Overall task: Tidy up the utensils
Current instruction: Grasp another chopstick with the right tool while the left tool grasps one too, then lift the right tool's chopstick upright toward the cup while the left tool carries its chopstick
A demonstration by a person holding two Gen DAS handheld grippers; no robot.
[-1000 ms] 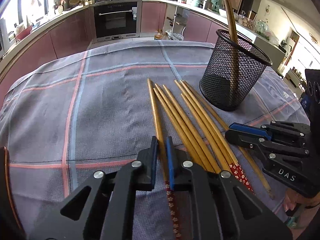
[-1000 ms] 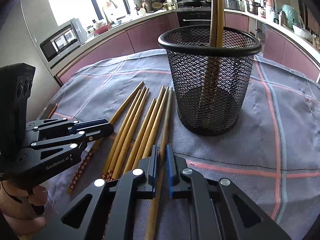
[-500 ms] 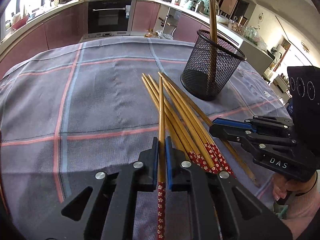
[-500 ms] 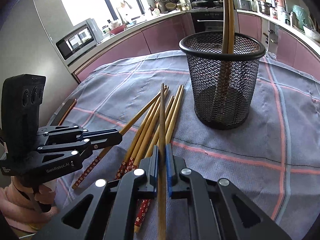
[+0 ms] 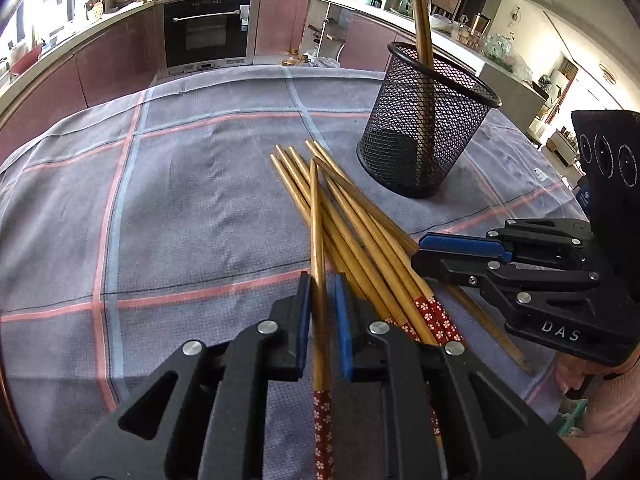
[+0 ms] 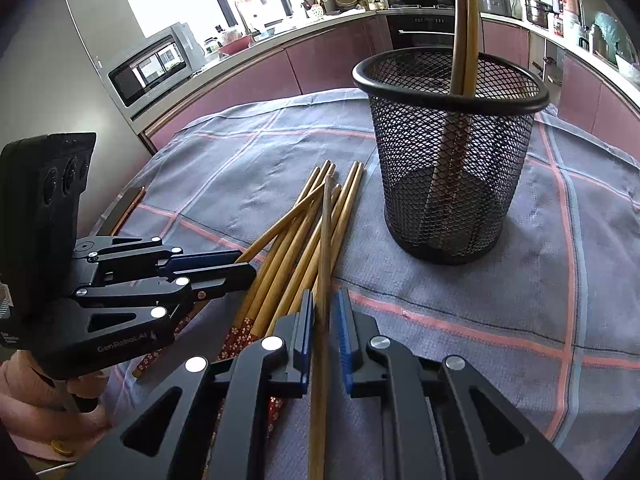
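Here, what I read from my two wrist cameras:
Left gripper (image 5: pixel 320 308): clamped on one chopstick (image 5: pixel 318 240), tip raised over the pile.
Right gripper (image 6: pixel 324 320): clamped on a plain chopstick (image 6: pixel 326 240) that crosses the pile.
Pile (image 5: pixel 360 240): loose chopsticks lying fanned on the checked cloth (image 5: pixel 180 200), near the mesh holder (image 5: pixel 424 128); some red flowered ends sit under my grippers, partly hidden.
Holder contents: two chopsticks (image 6: pixel 464 20) standing inside, tops cut off by the frame.
Held ends: the right stick's rear end runs out of frame; I think it lacks the red pattern, but I cannot confirm.
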